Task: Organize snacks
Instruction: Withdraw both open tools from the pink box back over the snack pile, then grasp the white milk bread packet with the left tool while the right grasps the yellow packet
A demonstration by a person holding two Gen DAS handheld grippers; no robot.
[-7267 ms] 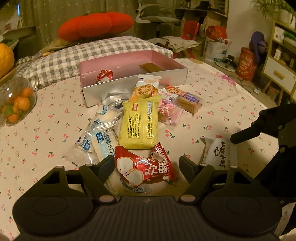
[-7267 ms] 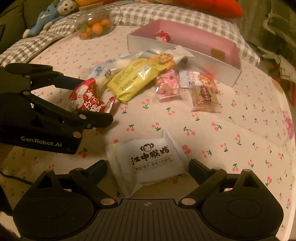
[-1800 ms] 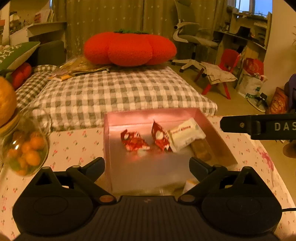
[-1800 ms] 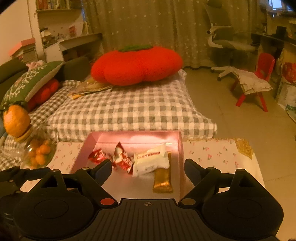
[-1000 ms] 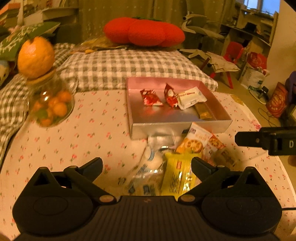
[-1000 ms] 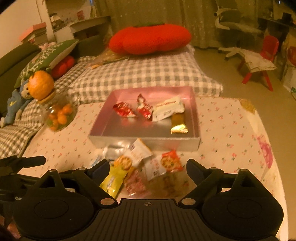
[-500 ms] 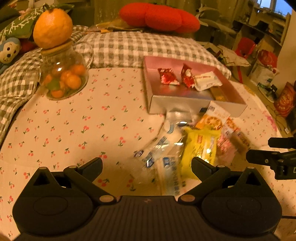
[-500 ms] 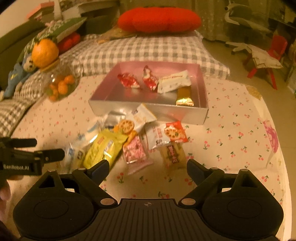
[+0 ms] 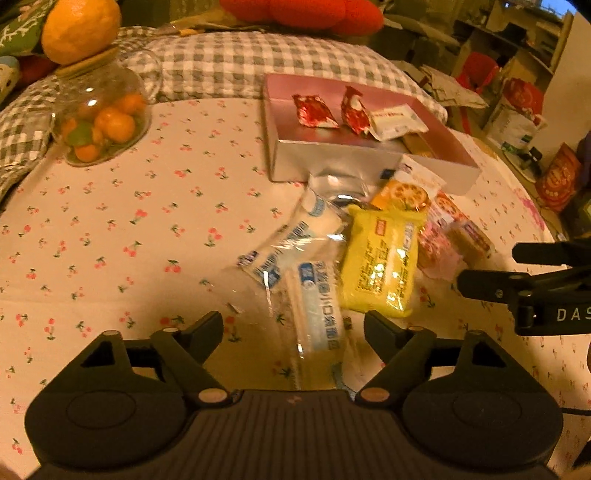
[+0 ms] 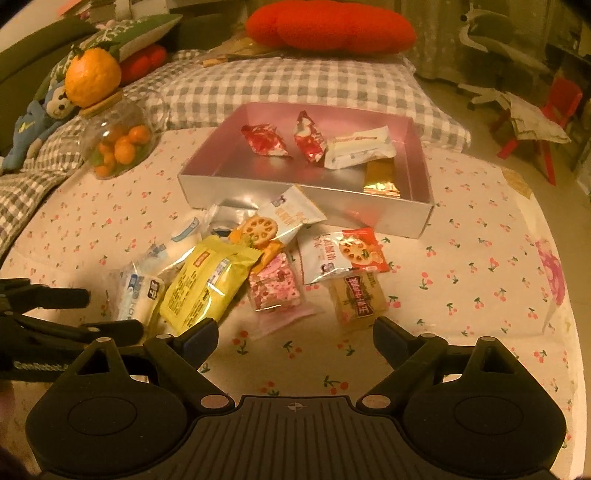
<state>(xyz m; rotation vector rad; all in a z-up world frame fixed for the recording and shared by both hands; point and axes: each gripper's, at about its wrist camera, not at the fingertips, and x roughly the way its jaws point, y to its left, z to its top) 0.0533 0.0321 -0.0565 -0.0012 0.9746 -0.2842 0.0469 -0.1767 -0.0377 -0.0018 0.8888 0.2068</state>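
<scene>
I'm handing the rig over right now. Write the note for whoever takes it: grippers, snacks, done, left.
Left gripper: open, empty, over the clear blue-print packet.
Right gripper: open, empty, near the pink packet and brown biscuit packet.
Done: pink box holds two red candies, a white packet and a gold bar.
Left: the loose pile in front of the box, including the yellow packet and lotus-root chip packets.

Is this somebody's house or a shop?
Most likely a home, perhaps a living room or bedroom. There's a checked cushion, a tomato-shaped pillow and a toy monkey behind the cherry-print tablecloth, where loose snacks lie by a pink box.
</scene>
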